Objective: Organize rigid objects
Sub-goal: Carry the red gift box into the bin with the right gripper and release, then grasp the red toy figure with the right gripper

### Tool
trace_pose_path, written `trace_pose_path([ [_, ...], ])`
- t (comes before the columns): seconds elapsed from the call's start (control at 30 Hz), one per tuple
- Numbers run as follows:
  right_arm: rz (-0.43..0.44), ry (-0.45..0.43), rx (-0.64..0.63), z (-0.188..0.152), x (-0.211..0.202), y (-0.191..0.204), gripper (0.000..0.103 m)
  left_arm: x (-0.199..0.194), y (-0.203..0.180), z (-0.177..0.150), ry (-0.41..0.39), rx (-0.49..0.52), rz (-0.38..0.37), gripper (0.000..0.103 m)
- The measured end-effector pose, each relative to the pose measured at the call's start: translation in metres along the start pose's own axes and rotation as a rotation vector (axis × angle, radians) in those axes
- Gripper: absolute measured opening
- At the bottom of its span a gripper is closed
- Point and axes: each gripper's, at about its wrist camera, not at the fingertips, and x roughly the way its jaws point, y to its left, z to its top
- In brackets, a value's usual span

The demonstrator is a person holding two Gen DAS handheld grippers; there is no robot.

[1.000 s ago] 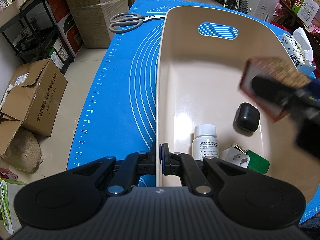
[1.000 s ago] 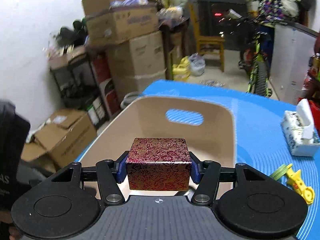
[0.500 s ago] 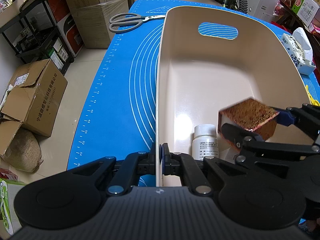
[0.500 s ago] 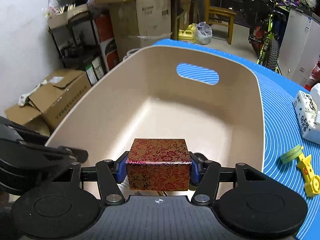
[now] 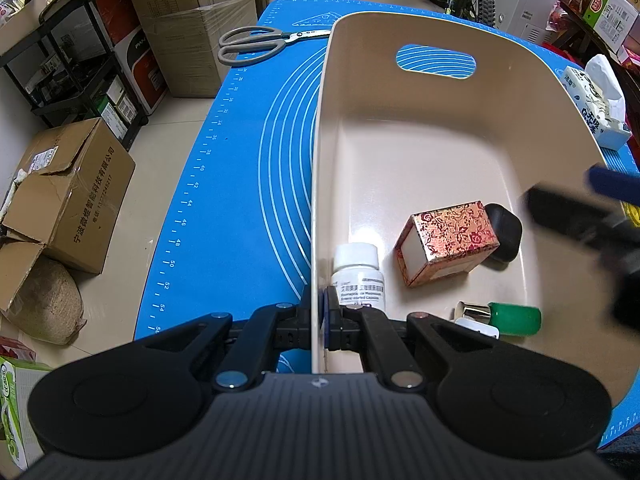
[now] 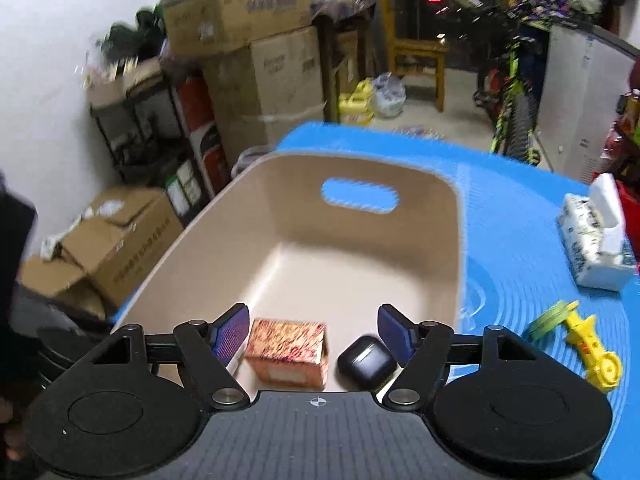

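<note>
**A:** Left wrist view: what surrounds the red-and-gold floral cardboard box (image 5: 448, 242)?

**B:** It lies inside the beige plastic bin (image 5: 400, 128), touching a black rounded case (image 5: 505, 232), near a white pill bottle (image 5: 357, 274) whose print is illegible. Grey-handled scissors (image 5: 256, 42) rest on the blue mat (image 5: 240, 176).

**A:** Grippers?

**B:** The left gripper (image 5: 319, 312) is clamped on the bin's wall. The right gripper (image 6: 314, 334) is opening, its pads clear of the box.

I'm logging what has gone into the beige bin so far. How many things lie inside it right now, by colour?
Inside the beige bin:
Red and gold: 1, the patterned box
Black: 1, the small case
White: 1, the pill bottle
Green and silver: 1, the capped item
A white piece beneath that last one is mostly hidden and not counted.
Total: 4
</note>
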Motion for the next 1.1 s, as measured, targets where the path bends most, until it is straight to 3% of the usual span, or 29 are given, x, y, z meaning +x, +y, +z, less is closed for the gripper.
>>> trace_pose_path([
  [0.27, -0.093, -0.082, 0.085, 0.009, -0.036, -0.05, 0.08, 0.0, 0.001, 0.0, 0.0, 0.0, -0.001, 0.006],
  [0.5, -0.211, -0.053, 0.204, -0.005, -0.043, -0.108, 0.08, 0.0, 0.0, 0.0, 0.0, 0.0, -0.001, 0.006],
  [0.73, -0.296, 0.059, 0.255, -0.032, -0.026, -0.15, 0.08, -0.001, 0.0, 0.001, 0.0, -0.001, 0.0, 0.006],
  [1.1, -0.36, 0.252, 0.254, -0.075, 0.013, -0.17, 0.08, -0.001, 0.0, 0.001, 0.0, -0.001, -0.001, 0.006],
])
